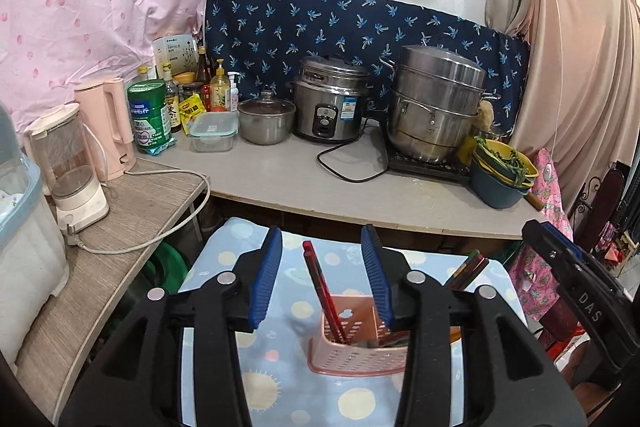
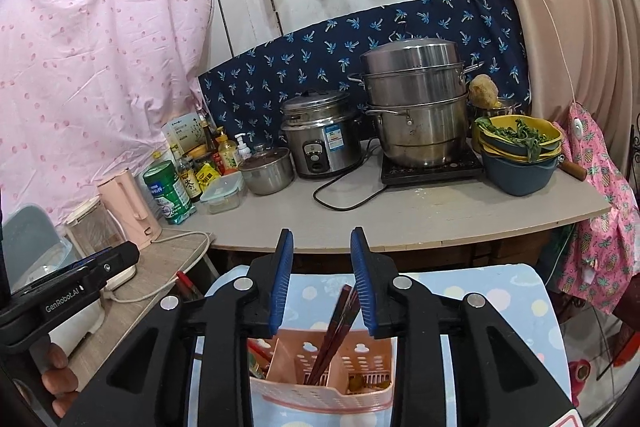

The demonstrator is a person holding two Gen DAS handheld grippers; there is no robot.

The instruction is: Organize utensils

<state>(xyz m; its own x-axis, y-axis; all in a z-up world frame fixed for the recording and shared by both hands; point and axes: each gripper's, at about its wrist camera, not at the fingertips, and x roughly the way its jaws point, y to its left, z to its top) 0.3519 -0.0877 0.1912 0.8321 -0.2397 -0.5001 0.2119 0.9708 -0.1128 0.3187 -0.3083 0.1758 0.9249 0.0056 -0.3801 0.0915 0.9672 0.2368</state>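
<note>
A pink perforated utensil basket (image 1: 346,351) stands on a blue patterned cloth (image 1: 276,379); it also shows in the right wrist view (image 2: 320,383). Red chopsticks (image 1: 320,287) stand upright in its left compartment. Dark red chopsticks (image 2: 338,327) lean in another compartment, and their tips show in the left wrist view (image 1: 468,267). My left gripper (image 1: 326,279) is open above the basket with the red chopsticks between its blue pads, not touching. My right gripper (image 2: 322,279) is open above the basket, with the dark chopsticks close to its right pad.
A counter (image 1: 304,183) behind holds a rice cooker (image 1: 330,107), a steamer pot (image 1: 436,107) on a hob, a small lidded pot (image 1: 266,119), stacked bowls with greens (image 1: 500,175), bottles and a green tin (image 1: 148,115). A side table on the left (image 1: 132,227) carries kettles and a cord.
</note>
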